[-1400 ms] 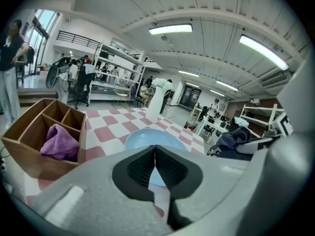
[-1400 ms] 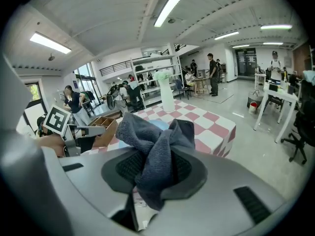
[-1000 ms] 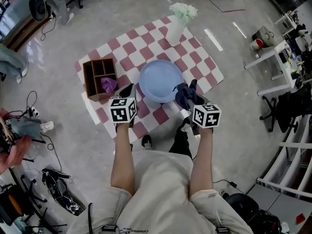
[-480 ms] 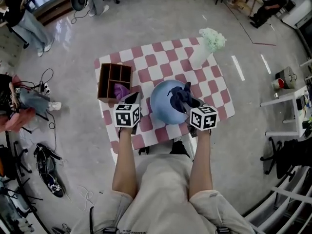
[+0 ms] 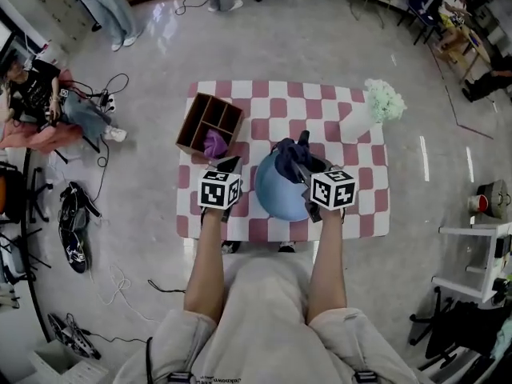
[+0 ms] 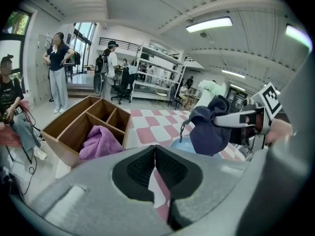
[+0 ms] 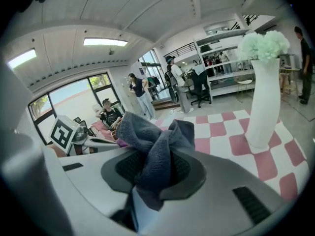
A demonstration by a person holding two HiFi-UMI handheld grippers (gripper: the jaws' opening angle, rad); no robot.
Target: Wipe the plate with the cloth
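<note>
Though my right gripper was clamped on the cloth just above the plate, w/ left gripper closed on nothing beside the plate, wiping prob. hadn't begun.

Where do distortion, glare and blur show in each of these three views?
Head view: wide-angle bend toward the rim, with pale sheen on the grey floor at the top. Left gripper view: the ceiling lamp is blown white and the corners go dark. Right gripper view: the white vase leans with the lens bend.
</note>
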